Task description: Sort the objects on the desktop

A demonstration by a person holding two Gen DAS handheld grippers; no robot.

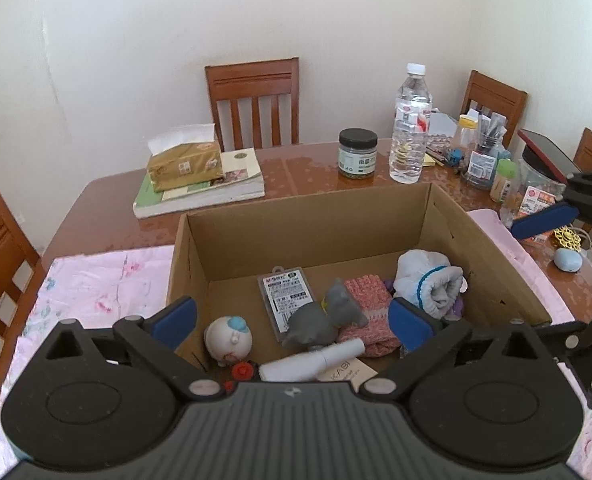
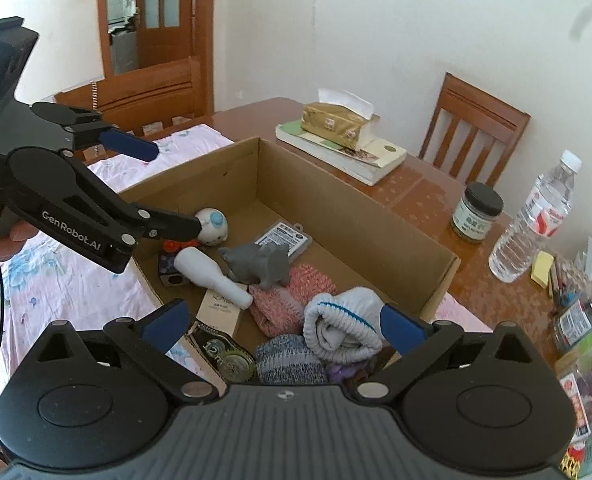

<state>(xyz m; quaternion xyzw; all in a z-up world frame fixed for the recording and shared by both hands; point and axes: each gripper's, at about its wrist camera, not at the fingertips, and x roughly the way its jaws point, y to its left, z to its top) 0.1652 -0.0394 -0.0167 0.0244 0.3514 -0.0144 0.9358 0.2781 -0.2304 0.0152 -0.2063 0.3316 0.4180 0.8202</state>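
The cardboard box [image 1: 448,216] on the bench [image 1: 304,168] holds the grey toy cat [image 1: 322,318], white bottle [image 1: 312,362] and rolled socks [image 1: 432,276]. My left gripper [image 1: 291,320] and right gripper [image 2: 283,322] gape, released and empty. Reaching into that clutter, I risk snagging a neighbour.

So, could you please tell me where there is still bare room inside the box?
The box floor is bare along the far wall, behind the card pack and glove. The near half is crowded: grey toy, pink knit, white bottle.
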